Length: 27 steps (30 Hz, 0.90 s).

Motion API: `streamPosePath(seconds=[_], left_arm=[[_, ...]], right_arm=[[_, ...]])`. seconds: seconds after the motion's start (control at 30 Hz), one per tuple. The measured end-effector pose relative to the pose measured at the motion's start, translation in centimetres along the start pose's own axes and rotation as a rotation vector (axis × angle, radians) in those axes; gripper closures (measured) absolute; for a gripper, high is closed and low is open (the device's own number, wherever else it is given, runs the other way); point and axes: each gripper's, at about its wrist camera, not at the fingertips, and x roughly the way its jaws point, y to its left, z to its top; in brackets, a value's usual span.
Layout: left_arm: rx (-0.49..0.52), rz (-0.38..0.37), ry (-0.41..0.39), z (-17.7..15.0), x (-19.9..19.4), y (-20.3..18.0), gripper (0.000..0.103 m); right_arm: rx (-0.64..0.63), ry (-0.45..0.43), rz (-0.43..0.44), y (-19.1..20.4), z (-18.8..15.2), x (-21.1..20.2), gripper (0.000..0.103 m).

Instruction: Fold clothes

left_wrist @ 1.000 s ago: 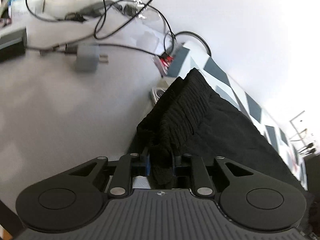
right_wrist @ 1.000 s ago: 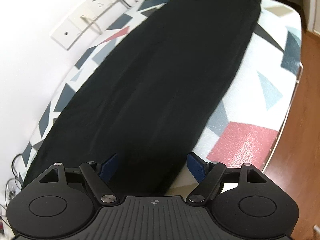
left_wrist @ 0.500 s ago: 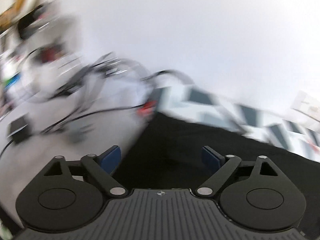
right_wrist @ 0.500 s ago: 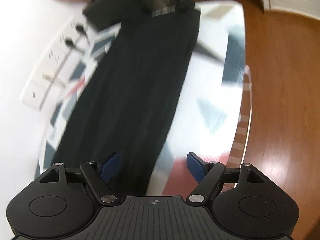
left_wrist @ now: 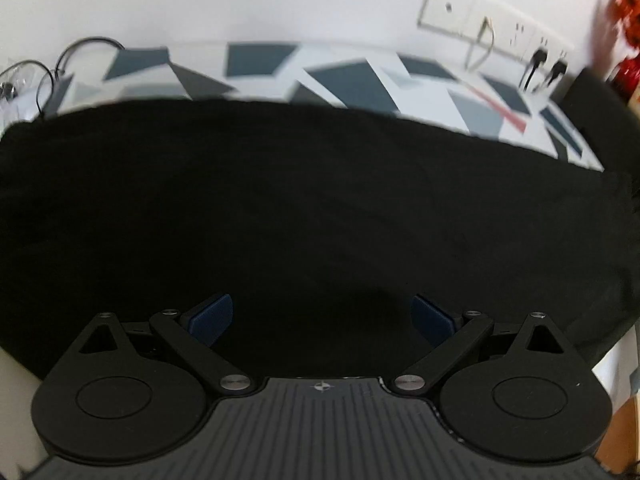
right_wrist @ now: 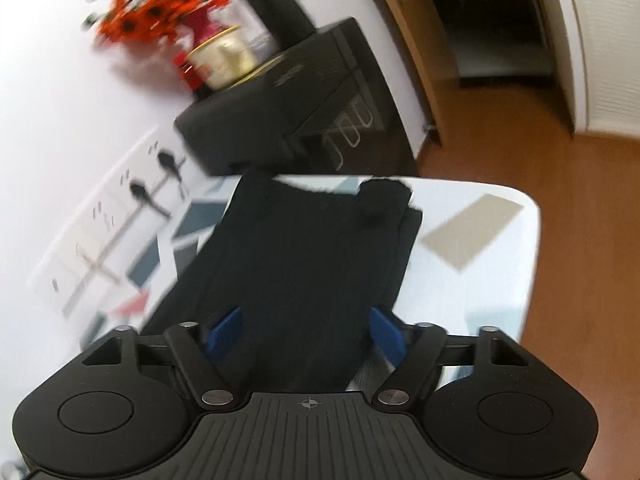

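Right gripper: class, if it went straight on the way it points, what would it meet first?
Probably the black garment lying on the patterned table. The right gripper points down over it, jaws closing, the dark cloth showing between the blue pads. Depth is unclear.

Garment (left_wrist: 320, 200) flat on table (left_wrist: 260, 60), wall sockets (left_wrist: 496, 28) behind.
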Motion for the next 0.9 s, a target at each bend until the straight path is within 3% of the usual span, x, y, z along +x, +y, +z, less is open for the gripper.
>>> streamPosePath(seconds=[0.03,0.2,0.4,0.5,0.57,0.8,0.9], left_arm=[[0.008,0.019,0.005,-0.2,0.2,-1.5,0.005],[0.039,0.124,0.016,-0.6,1.6,-6.9,0.005],[0.019,0.183,0.050,-0.4,3.3,-10.7,0.005],[0.005,0.217,0.048,-0.8,3.7,-11.8,0.002],[-0.006,0.232,0.046,-0.9,3.7,-12.2,0.002],[-0.044,0.219,0.072,-0.8,3.8,-12.5,0.001],[-0.037,0.225,0.067,-0.8,3.7,-12.4,0.000]], right_arm=[[0.031,0.015,0.029,-1.1,0.8,0.7,0.040],[0.047,0.043,0.004,-5.1,2.8,4.2,0.041],[-0.036,0.034,0.079,-5.2,4.5,7.3,0.038],[-0.033,0.045,0.123,-5.2,5.3,8.6,0.053],[-0.014,0.067,0.143,-5.4,5.6,9.3,0.088],[-0.031,-0.005,0.247,-5.6,6.6,7.4,0.089],[0.035,0.026,0.272,-6.3,7.2,8.2,0.087]])
